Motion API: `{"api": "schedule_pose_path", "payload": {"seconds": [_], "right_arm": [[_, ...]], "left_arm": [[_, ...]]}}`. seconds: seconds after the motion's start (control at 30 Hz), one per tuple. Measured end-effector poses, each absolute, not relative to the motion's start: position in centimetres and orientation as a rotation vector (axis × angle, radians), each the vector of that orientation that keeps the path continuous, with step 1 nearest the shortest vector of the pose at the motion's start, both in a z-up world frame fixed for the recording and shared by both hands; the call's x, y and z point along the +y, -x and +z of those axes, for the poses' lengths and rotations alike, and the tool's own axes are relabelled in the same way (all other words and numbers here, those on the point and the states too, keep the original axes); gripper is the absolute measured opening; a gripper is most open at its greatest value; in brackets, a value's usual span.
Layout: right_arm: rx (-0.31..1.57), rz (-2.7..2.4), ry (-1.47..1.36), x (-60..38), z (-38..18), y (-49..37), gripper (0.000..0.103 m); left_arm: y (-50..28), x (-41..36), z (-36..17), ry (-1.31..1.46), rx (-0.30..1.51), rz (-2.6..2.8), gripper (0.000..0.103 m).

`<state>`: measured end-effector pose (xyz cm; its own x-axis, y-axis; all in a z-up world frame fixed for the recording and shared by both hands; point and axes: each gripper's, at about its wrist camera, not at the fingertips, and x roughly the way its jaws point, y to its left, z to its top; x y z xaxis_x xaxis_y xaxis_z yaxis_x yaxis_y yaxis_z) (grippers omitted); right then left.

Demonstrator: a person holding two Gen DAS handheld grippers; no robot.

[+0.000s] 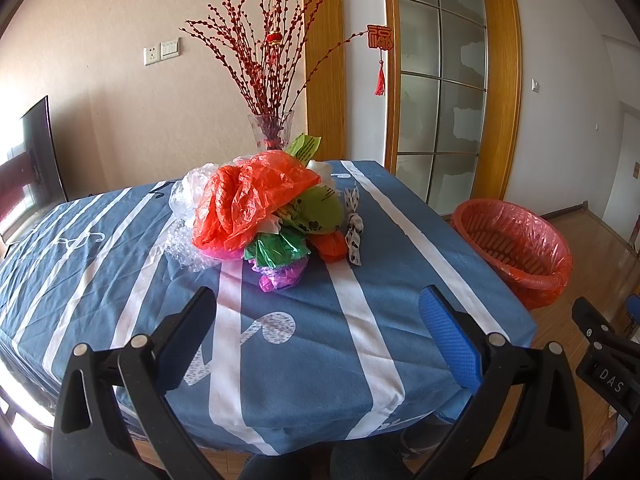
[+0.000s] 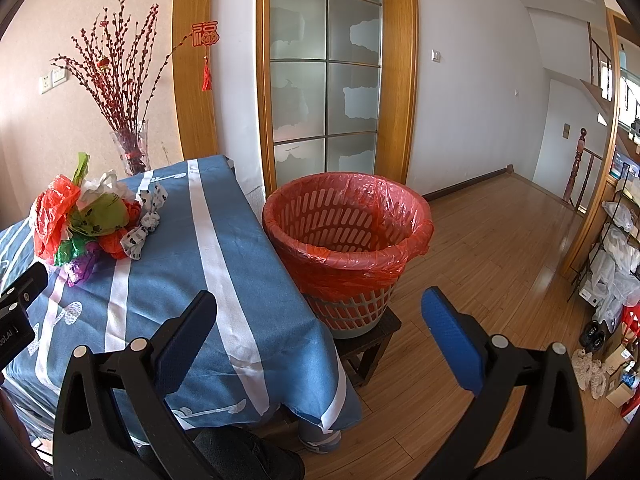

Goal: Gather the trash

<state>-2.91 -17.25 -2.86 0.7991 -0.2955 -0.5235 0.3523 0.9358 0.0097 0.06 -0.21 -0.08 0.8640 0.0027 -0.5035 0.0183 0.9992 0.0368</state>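
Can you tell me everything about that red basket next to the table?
The round red plastic trash basket has slotted walls and widens toward the top. A thin, crinkly red plastic liner bag sits inside it and folds down over the rim. It stands upright on a small dark wooden stool, just off the edge of the table with the blue-and-white striped cloth. No trash shows inside it. Neither gripper touches it.
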Motion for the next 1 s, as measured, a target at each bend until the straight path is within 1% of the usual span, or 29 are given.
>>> {"api": "schedule_pose_path", "payload": {"seconds": [0.27, 0.53, 1.0], "right_arm": [[0.543, -0.349, -0.108, -17.3, -2.9, 2.9, 0.101], [0.544, -0.348, -0.109, -17.3, -3.0, 2.9, 0.101], [0.545, -0.349, -0.109, -17.4, -3.2, 2.9, 0.101]], "left_arm": [[-0.1, -0.2, -0.1, -0.04, 0.53, -0.009, 0.099], [0.2, -0.5, -1.4, -0.039, 0.535, -0.011, 0.099], [0.3, -0.6, -1.6, -0.036, 0.541, -0.012, 0.099]]}}
